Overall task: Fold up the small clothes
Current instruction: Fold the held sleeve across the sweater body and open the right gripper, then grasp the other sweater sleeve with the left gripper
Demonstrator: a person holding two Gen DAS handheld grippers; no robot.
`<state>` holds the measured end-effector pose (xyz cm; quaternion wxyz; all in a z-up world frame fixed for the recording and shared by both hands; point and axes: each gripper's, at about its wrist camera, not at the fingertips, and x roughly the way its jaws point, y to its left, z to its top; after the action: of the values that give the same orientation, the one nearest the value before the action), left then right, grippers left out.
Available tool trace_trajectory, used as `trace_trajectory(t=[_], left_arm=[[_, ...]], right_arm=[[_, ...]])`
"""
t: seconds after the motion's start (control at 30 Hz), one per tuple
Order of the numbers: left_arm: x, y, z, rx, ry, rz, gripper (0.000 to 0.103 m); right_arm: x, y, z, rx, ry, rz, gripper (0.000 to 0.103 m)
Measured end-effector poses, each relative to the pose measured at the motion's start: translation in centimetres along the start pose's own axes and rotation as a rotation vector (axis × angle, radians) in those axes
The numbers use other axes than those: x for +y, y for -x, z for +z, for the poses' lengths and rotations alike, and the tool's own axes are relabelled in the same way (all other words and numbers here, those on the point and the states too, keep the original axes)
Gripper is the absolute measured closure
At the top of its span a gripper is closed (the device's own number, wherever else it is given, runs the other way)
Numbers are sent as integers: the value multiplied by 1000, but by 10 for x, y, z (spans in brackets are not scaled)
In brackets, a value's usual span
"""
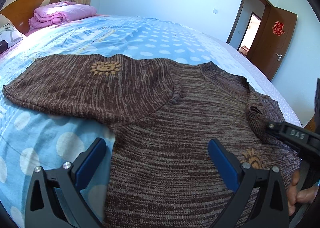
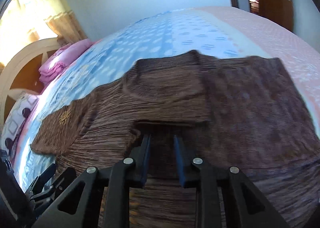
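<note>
Blue dotted bedspread [image 1: 140, 38] under brown sweater [image 1: 180, 128]; left fingers [image 1: 96, 156] spread, right fingers [image 2: 147, 144] slightly parted.

My left gripper [image 1: 157, 156] points obliquely downward, its blue-padded fingers [image 1: 92, 160] spread wide with nothing between them. My right gripper [image 2: 162, 144] also tilts downward, fingers [image 2: 147, 154] narrowly parted, not pressing anything. A hand [image 1: 298, 192] grips the right handle.

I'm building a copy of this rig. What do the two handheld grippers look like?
Both match: the left gripper and right gripper have black angular frames with triangular cutouts, silver round bolts at the joints, and flat blue pads lining the fingers. Seen from the left camera, the right gripper's side bears raised letters, apparently "DAS". No cables or sleeves show.
</note>
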<state>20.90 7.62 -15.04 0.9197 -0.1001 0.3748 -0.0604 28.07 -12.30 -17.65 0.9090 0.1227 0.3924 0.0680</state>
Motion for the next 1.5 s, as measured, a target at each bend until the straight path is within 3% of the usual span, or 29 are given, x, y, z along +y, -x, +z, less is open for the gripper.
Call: trace_trajectory(t=[0.1, 0.27, 0.43, 0.53, 0.6, 0.67, 0.77, 0.87, 1.03, 1.1, 1.23, 1.3, 1.37, 1.5], left_arm=[[0, 0, 0, 0, 1, -1, 0], [0, 0, 0, -5, 4, -7, 0], [1, 1, -1, -11, 9, -16, 0], [1, 1, -1, -12, 10, -17, 0], [1, 1, -1, -11, 9, -16, 0], [1, 1, -1, -9, 7, -15, 0], [1, 1, -1, -10, 7, -17, 0], [1, 0, -1, -12, 10, -22, 0], [1, 1, -1, -16, 12, -26, 0], [0, 1, -1, -14, 11, -22, 0], [-1, 0, 0, -6, 5, -11, 0], [-2, -1, 0, 1, 0, 0, 0], [-4, -2, 1, 14, -6, 14, 0], [-3, 0, 6, 69, -34, 29, 0]], right_arm=[[-5, 3, 8, 10, -40, 151, 78], [-67, 29, 24, -129, -240, -3, 78], [-77, -6, 38, -2, -261, -50, 78], [-52, -27, 45, 28, -233, 54, 77], [-34, -41, 54, 58, -227, 232, 77], [-17, -40, 58, 70, -188, 332, 77], [-9, -18, 52, 12, -89, 256, 77], [-35, 10, 37, -24, -86, 123, 77], [-64, 40, -2, 42, 1, -124, 77], [-65, 48, -20, 14, 64, -149, 77], [-61, 62, -36, -15, 148, -194, 67], [-52, 56, -40, -11, 198, -217, 52], [-42, 54, -43, -17, 247, -252, 48], [-46, 59, -48, -42, 242, -264, 43]])
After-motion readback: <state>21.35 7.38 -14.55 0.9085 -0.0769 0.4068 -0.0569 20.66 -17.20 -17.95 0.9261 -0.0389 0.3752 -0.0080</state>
